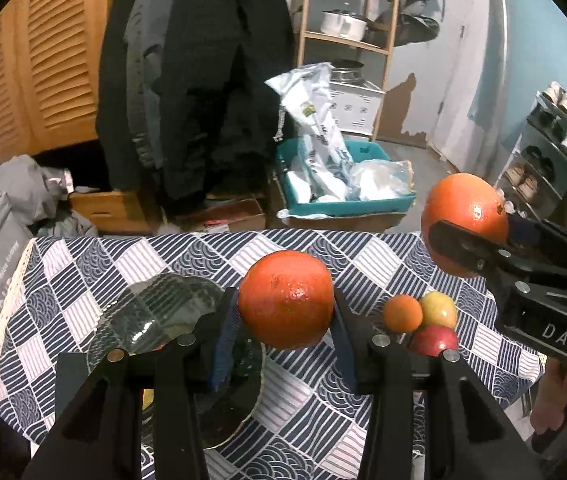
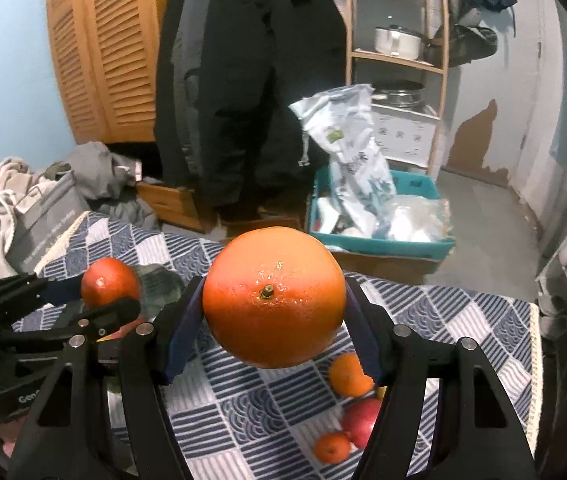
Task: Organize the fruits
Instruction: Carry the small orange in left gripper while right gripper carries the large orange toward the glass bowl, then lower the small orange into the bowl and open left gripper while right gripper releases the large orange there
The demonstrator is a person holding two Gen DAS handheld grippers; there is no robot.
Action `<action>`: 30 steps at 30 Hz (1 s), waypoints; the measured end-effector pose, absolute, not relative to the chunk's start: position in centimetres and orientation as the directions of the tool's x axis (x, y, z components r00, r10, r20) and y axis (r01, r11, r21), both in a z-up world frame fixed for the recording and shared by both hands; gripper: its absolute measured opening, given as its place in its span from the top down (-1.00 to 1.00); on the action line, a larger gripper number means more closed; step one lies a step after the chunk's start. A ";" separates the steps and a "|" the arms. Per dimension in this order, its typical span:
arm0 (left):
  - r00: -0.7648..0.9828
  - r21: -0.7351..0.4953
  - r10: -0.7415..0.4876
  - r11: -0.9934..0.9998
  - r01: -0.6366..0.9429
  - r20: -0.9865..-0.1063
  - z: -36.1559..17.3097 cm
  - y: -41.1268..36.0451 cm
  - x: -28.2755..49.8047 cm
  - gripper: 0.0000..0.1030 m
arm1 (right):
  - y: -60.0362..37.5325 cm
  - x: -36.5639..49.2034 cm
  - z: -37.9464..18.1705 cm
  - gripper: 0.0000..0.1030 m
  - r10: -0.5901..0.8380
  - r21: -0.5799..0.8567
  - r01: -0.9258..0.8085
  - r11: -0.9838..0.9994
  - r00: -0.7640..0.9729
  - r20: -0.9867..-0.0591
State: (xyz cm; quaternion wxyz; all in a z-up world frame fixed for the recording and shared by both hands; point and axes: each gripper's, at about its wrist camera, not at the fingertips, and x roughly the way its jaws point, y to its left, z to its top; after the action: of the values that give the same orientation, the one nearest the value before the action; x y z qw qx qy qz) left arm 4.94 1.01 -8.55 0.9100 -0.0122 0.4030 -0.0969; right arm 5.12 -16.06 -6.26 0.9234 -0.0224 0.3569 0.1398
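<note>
Pinching an orange (image 1: 286, 300) in left gripper (image 1: 283, 320), right gripper (image 2: 275, 312) clamping larger orange (image 2: 274, 297), glass dish (image 1: 155, 312) contents unclear

Both views are lit by soft, rather dim indoor light that seems to come from above and in front, leaving the black corners of the round fisheye frame dark. Small white glints sit on the skin of the orange (image 1: 286, 299) in the left view and on the larger orange (image 2: 274, 297) in the right view, whose top is paler than its deep red-orange lower half. The glass plate (image 1: 155, 312) carries a faint sheen. Straight lines bend strongly near the edges: the wooden shelf (image 2: 397, 56) and the checked tablecloth (image 1: 187, 252) both curve. Distant things look soft and slightly smeared, and the dark coats (image 2: 243, 80) lose all detail.
</note>
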 end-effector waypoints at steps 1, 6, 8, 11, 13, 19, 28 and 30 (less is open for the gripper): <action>0.659 -0.099 -0.180 0.982 0.160 -0.731 -8.6 1.4 5.0 0.13 | -15.8 5.2 -6.3 -0.32 0.247 0.062 -0.278 0.959 0.704 -0.666; 0.664 -0.083 -0.145 0.989 0.123 -0.733 -8.9 3.1 5.2 0.13 | -13.7 6.1 -6.7 -0.32 0.274 0.074 -0.307 0.949 0.684 -0.676; 0.662 -0.082 -0.133 0.991 0.108 -0.738 -9.2 3.9 5.4 0.13 | -12.8 6.4 -7.0 -0.32 0.281 0.073 -0.319 0.945 0.676 -0.681; 0.656 -0.080 -0.113 0.994 0.080 -0.746 -9.8 5.2 5.8 0.13 | -11.5 7.0 -7.7 -0.32 0.294 0.075 -0.340 0.938 0.657 -0.695; 0.650 -0.082 -0.103 0.995 0.062 -0.753 -10.2 6.1 6.0 0.13 | -10.4 7.5 -8.4 -0.32 0.300 0.077 -0.352 0.933 0.641 -0.706; 0.630 -0.083 -0.065 0.997 0.002 -0.774 -12.1 8.9 7.1 0.13 | -7.9 8.9 -10.4 -0.32 0.329 0.104 -0.381 0.918 0.590 -0.737; 0.573 -0.089 -0.037 0.994 -0.063 -0.819 -15.7 12.1 8.1 0.13 | -4.8 10.7 -13.7 -0.32 0.353 0.135 -0.413 0.901 0.514 -0.782; 0.564 -0.078 -0.026 0.995 -0.069 -0.826 -16.3 12.3 8.3 0.13 | -4.2 11.0 -14.4 -0.32 0.353 0.139 -0.416 0.899 0.498 -0.792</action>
State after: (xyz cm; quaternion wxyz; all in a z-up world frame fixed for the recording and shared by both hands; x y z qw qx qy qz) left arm 8.25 12.26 -16.35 0.8828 -0.0505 0.4669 0.0122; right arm 10.97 -4.20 -14.43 0.8647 -0.0351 0.4490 0.2225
